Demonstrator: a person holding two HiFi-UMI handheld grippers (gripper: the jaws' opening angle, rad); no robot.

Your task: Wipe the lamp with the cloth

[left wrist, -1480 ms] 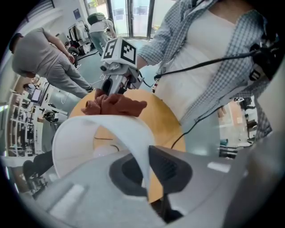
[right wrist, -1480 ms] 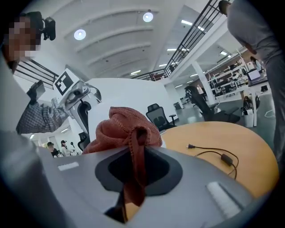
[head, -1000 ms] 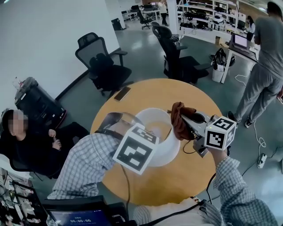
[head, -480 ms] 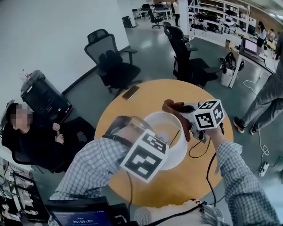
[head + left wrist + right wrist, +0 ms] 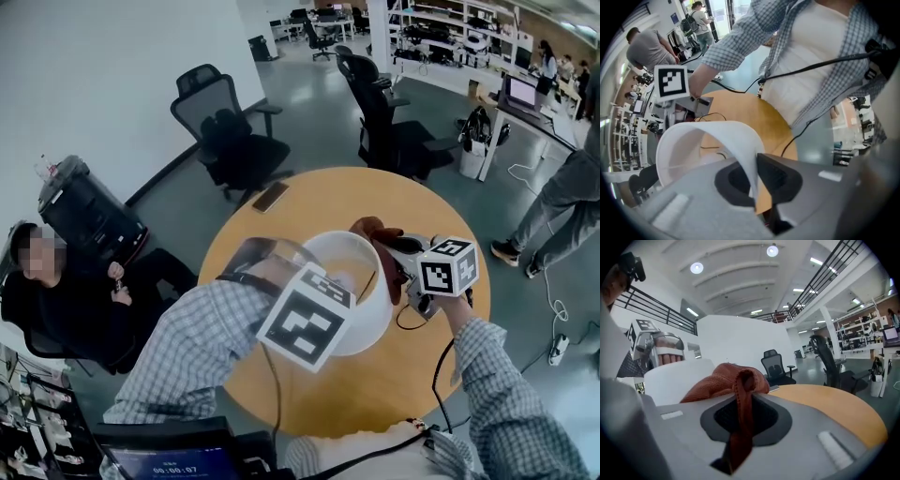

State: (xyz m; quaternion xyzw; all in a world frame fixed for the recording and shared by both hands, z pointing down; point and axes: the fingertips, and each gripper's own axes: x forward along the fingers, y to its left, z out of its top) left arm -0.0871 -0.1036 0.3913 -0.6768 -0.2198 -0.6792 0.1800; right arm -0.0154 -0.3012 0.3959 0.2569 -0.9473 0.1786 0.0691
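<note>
Lamp (image 5: 370, 314), a white shade open at the top, is standing at the middle of the head view on the round wooden table (image 5: 328, 192). In that view the left tongs (image 5: 755, 173) are hiding under their own marker cube, so their grip is not showing there. The left gripper view is showing it: the two dark pads are sitting nearly together, pinching the thin white wall of the shade at its rim, at the lower centre of the frame.

The right tongs (image 5: 740, 413) are reaching in from the right of the head view, carrying the rust-red cloth (image 5: 380, 239) at the shade's right rim. Only the right gripper view is showing how: the jaws are clamping a narrow fold of the cloth, a strip is hanging down between them, and the rest is bunching above the pads with the white shade just behind it, at left.

The head view alone is showing a phone (image 5: 270, 196) lying near the table's upper left edge, well apart from the lamp.
</note>
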